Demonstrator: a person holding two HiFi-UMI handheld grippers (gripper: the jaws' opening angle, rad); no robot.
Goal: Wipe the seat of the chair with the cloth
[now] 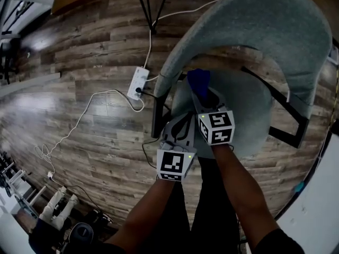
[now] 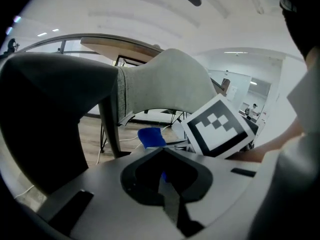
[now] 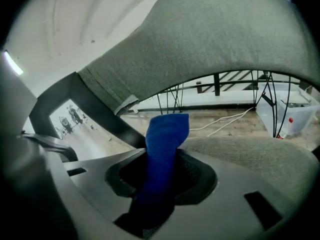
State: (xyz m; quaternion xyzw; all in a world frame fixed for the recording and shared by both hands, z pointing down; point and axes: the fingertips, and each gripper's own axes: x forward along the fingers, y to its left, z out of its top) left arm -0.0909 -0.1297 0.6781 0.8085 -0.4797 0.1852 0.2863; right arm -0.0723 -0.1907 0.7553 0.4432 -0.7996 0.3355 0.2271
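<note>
The chair has a grey-green upholstered seat [image 1: 246,115] and a curved backrest [image 1: 254,25] that wraps around it. A blue cloth [image 1: 198,82] hangs over the left part of the seat, and my right gripper [image 1: 204,97] is shut on it. In the right gripper view the cloth [image 3: 165,139] sticks up out of the jaws, with the seat [image 3: 250,159] just beyond and the backrest [image 3: 225,39] arching above. My left gripper [image 1: 183,121] is just left of the right one, at the seat's near edge, shut and holding nothing. Its view shows the cloth [image 2: 151,136] ahead.
A white power strip [image 1: 137,82] and a long white cable [image 1: 85,115] lie on the wooden floor left of the chair. The black chair frame [image 1: 288,120] sticks out at right. Table legs [image 1: 151,7] stand beyond. A clear plastic box [image 3: 295,116] sits on the floor.
</note>
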